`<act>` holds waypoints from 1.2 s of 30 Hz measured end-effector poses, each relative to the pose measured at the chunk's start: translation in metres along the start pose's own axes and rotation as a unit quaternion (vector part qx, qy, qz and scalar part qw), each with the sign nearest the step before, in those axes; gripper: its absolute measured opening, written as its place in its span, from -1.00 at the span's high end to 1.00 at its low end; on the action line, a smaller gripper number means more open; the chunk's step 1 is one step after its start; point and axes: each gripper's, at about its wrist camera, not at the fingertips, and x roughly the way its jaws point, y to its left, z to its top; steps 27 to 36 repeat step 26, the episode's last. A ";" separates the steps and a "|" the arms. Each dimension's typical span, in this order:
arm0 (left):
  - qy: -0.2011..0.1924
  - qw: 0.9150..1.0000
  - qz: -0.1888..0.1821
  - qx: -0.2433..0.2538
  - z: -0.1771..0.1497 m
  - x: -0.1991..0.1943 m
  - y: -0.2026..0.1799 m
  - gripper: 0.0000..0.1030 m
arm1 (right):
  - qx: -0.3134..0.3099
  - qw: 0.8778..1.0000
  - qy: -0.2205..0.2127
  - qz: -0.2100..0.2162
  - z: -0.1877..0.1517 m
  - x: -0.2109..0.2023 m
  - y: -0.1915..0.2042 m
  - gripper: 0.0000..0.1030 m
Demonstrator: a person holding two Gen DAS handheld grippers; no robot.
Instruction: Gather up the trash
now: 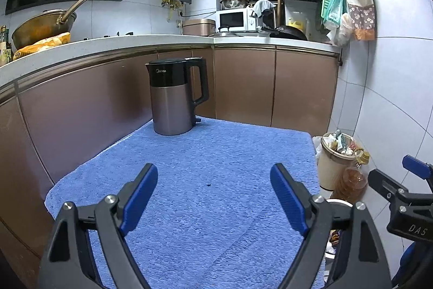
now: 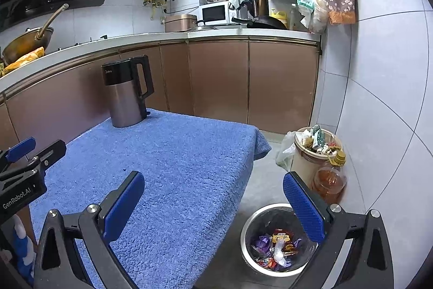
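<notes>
A round metal trash bin [image 2: 247,243] with a black liner stands on the floor right of the table and holds several colourful wrappers [image 2: 276,248]. My right gripper [image 2: 213,194] is open and empty, hovering over the table's right edge and the bin. My left gripper [image 1: 213,180] is open and empty above the blue towel [image 1: 216,167] that covers the table. No loose trash shows on the towel, only a tiny dark speck [image 1: 209,184]. The right gripper's side shows at the right edge of the left wrist view [image 1: 400,194].
An electric kettle [image 1: 176,96] stands at the far left corner of the towel. A full beige bin [image 2: 311,153] and an oil bottle [image 2: 328,183] stand by the right wall. Brown cabinets and a cluttered counter [image 1: 189,41] run behind the table.
</notes>
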 end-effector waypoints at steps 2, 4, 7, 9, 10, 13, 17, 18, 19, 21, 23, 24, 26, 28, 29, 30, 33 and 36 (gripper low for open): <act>0.000 1.000 0.004 0.002 0.000 0.000 -0.001 -0.64 | 0.001 1.000 -0.001 0.001 0.000 0.001 -0.001 -1.00; 0.001 1.000 0.008 0.005 -0.001 0.000 -0.002 -0.64 | 0.003 1.000 -0.003 0.001 0.000 0.001 -0.003 -1.00; 0.004 1.000 0.009 0.008 -0.001 0.001 -0.004 -0.64 | 0.008 1.000 -0.005 -0.002 -0.002 0.001 -0.005 -1.00; 0.003 1.000 0.014 0.010 0.000 0.000 -0.005 -0.64 | 0.013 1.000 -0.004 -0.004 -0.003 0.002 -0.007 -1.00; 0.002 1.000 0.015 0.010 0.001 0.000 -0.005 -0.64 | 0.015 1.000 -0.004 -0.004 -0.004 0.002 -0.008 -1.00; 0.002 1.000 0.014 0.011 0.001 -0.001 -0.005 -0.64 | 0.021 1.000 -0.002 -0.007 -0.006 0.003 -0.010 -1.00; 0.003 1.000 0.013 0.013 0.001 -0.001 -0.006 -0.64 | 0.026 1.000 -0.001 -0.009 -0.007 0.004 -0.011 -1.00; 0.003 1.000 0.013 0.013 0.001 -0.001 -0.007 -0.64 | 0.027 1.000 -0.001 -0.010 -0.008 0.003 -0.012 -1.00; 0.003 1.000 0.013 0.013 0.001 -0.001 -0.007 -0.64 | 0.028 1.000 -0.002 -0.010 -0.008 0.003 -0.012 -1.00; 0.004 1.000 0.012 0.013 0.001 -0.001 -0.007 -0.64 | 0.029 1.000 -0.002 -0.010 -0.008 0.003 -0.012 -1.00; 0.004 1.000 0.012 0.011 0.001 -0.001 -0.006 -0.64 | 0.029 1.000 -0.003 -0.011 -0.008 0.001 -0.012 -1.00; 0.004 1.000 0.012 0.010 0.001 -0.002 -0.007 -0.64 | 0.029 0.999 -0.003 -0.011 -0.008 0.001 -0.013 -1.00; 0.005 1.000 0.011 0.008 0.001 -0.003 -0.007 -0.64 | 0.031 0.999 -0.003 -0.012 -0.008 0.001 -0.013 -1.00; 0.005 1.000 0.011 0.008 0.001 -0.003 -0.007 -0.64 | 0.031 0.999 -0.003 -0.012 -0.008 0.001 -0.013 -1.00; 0.005 1.000 0.011 0.008 0.001 -0.003 -0.007 -0.64 | 0.031 0.999 -0.003 -0.012 -0.008 0.001 -0.013 -1.00; 0.005 1.000 0.011 0.008 0.001 -0.003 -0.007 -0.64 | 0.031 0.999 -0.003 -0.012 -0.008 0.001 -0.013 -1.00; 0.005 1.000 0.011 0.008 0.001 -0.003 -0.007 -0.64 | 0.031 0.999 -0.003 -0.012 -0.008 0.001 -0.013 -1.00; 0.005 1.000 0.011 0.008 0.001 -0.003 -0.007 -0.64 | 0.031 0.999 -0.003 -0.012 -0.008 0.001 -0.013 -1.00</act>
